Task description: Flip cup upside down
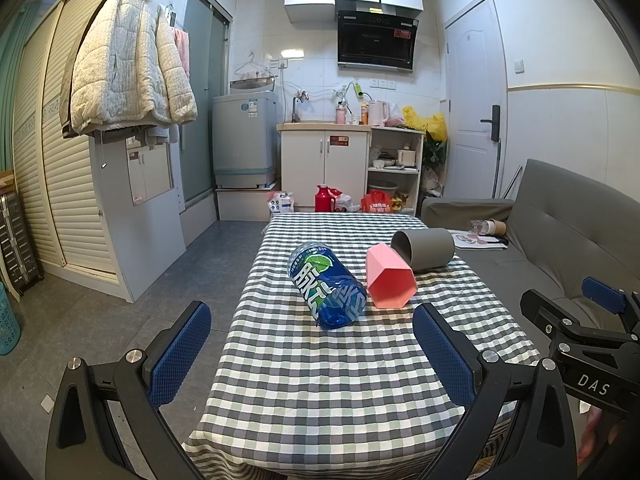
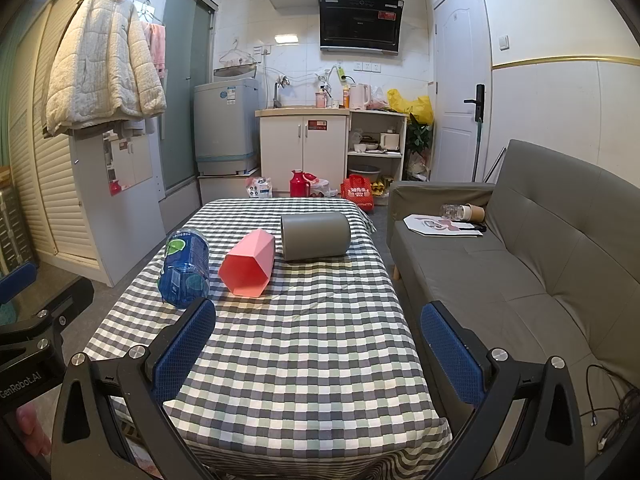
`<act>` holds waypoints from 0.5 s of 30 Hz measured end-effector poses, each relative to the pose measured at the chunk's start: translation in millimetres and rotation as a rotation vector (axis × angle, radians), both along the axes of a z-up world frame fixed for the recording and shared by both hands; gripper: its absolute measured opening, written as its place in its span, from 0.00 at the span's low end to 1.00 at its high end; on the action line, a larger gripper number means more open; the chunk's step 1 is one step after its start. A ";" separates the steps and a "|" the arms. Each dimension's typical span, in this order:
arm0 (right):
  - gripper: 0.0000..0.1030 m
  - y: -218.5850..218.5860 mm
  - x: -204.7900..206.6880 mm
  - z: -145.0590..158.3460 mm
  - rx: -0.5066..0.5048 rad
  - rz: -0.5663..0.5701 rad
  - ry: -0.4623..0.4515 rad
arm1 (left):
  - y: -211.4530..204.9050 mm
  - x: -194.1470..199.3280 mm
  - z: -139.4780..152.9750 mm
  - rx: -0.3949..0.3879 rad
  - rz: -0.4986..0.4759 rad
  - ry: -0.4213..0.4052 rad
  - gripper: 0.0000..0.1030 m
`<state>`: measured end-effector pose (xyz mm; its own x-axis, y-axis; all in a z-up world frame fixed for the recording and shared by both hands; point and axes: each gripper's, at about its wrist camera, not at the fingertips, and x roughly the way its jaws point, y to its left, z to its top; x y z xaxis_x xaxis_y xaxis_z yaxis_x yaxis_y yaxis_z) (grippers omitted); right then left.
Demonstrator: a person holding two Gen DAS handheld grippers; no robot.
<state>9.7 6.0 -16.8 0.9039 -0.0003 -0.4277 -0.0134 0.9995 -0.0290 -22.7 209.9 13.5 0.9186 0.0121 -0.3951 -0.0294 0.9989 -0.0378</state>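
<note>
1. We find the left gripper [image 1: 312, 356] and right gripper [image 2: 318, 354] both spread wide and empty, hovering over the near end of the checked tablecloth [image 2: 304, 360].
2. Three cups lie on their sides mid-table: blue bottle-cut cup [image 2: 184, 270], pink hexagonal cup [image 2: 248, 266], grey cup [image 2: 315, 236], close together.
3. Risk: the round cups may roll under a careless touch; the blue one lies near the left edge.
4. Risk: the cloth may drag and shift neighbours.
5. The near half is open; the sofa [image 2: 520, 264] crowds the right side.

right gripper [image 1: 600, 300]: "DAS" | left gripper [image 2: 20, 292]: "GenRobot.AI"
</note>
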 end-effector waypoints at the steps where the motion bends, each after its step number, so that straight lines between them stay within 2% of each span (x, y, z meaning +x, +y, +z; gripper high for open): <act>1: 1.00 -0.6 -0.5 0.9 0.001 0.000 0.000 | 0.0 -0.1 0.0 0.000 0.000 0.000 1.00; 15: 1.00 -0.1 0.1 -0.3 0.001 0.000 0.004 | 1.3 0.3 0.2 0.000 0.000 0.001 1.00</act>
<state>9.8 6.0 -17.1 0.9024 -0.0002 -0.4310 -0.0134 0.9995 -0.0284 -22.3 211.1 13.7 0.9182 0.0119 -0.3961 -0.0292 0.9989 -0.0378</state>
